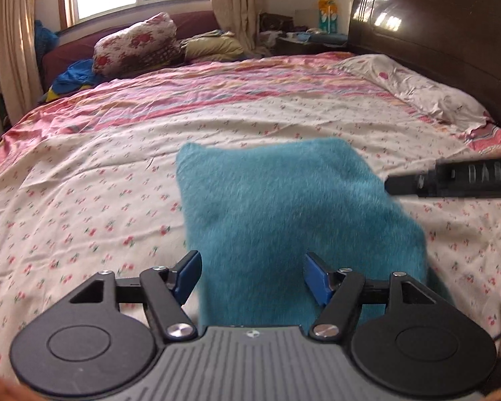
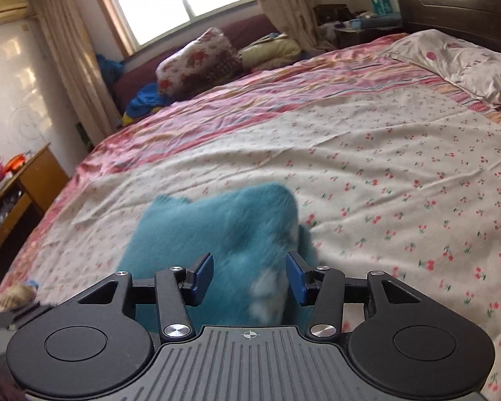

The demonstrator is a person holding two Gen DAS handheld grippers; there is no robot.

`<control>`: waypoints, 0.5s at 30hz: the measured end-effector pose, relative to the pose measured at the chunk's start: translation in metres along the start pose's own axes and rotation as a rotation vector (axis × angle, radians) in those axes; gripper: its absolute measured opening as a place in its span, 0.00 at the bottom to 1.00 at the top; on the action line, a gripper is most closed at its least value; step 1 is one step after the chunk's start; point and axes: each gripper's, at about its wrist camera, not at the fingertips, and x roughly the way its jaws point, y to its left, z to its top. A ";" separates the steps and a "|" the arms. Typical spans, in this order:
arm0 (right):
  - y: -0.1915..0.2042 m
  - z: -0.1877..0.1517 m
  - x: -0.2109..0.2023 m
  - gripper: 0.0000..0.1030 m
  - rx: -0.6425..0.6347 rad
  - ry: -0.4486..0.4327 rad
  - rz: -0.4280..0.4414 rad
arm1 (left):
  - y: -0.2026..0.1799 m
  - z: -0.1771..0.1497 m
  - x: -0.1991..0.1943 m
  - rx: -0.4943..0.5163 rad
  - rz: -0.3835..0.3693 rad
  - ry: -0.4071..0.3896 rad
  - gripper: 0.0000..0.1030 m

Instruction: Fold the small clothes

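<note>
Centrally, a teal garment [image 1: 284,207] lies folded on a bed [image 1: 83,173] covered by a cream sheet with small red cherries. Seen from the left wrist, the garment fills the middle and reaches back toward twelve o'clock, its far edge straight with a raised corner at eleven o'clock. Its near end runs between the spread blue pads of the left gripper [image 1: 250,277]; neither pad presses the cloth. At three o'clock the right gripper [image 1: 451,180] shows as a dark bar, its tip over the garment's right edge.

Seen from the right wrist, the garment [image 2: 217,234] is blurred, with a rounded hump at one o'clock and a flat corner at eleven. The right gripper [image 2: 250,277] has its pads parted; the cloth lies between them with gaps on both sides, so nothing is pinched.

Open sheet lies on every side of the garment, widest toward nine and three o'clock. Farther off, a pink striped band crosses the bed, with a pillow [image 1: 417,87] at two o'clock against a dark headboard [image 1: 434,33]. A wooden desk [image 2: 26,183] stands past the bed's left edge at nine o'clock.
</note>
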 end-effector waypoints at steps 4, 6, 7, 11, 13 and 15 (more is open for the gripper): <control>-0.003 -0.025 0.018 0.45 -0.012 0.089 -0.073 | -0.004 -0.008 -0.008 0.006 0.015 0.021 0.69; -0.007 -0.029 0.020 0.45 0.004 0.089 -0.076 | -0.005 -0.010 -0.012 -0.001 0.018 0.028 0.69; -0.006 -0.027 0.018 0.45 0.008 0.087 -0.082 | -0.004 -0.011 -0.014 -0.009 0.020 0.030 0.69; 0.007 -0.023 -0.001 0.45 -0.044 0.042 -0.111 | -0.002 -0.016 -0.022 -0.027 0.026 0.032 0.70; 0.012 -0.024 -0.011 0.47 -0.052 0.020 -0.105 | -0.001 -0.019 -0.025 -0.029 0.038 0.033 0.71; 0.015 -0.027 -0.019 0.47 -0.047 0.007 -0.105 | -0.001 -0.023 -0.028 -0.030 0.050 0.034 0.71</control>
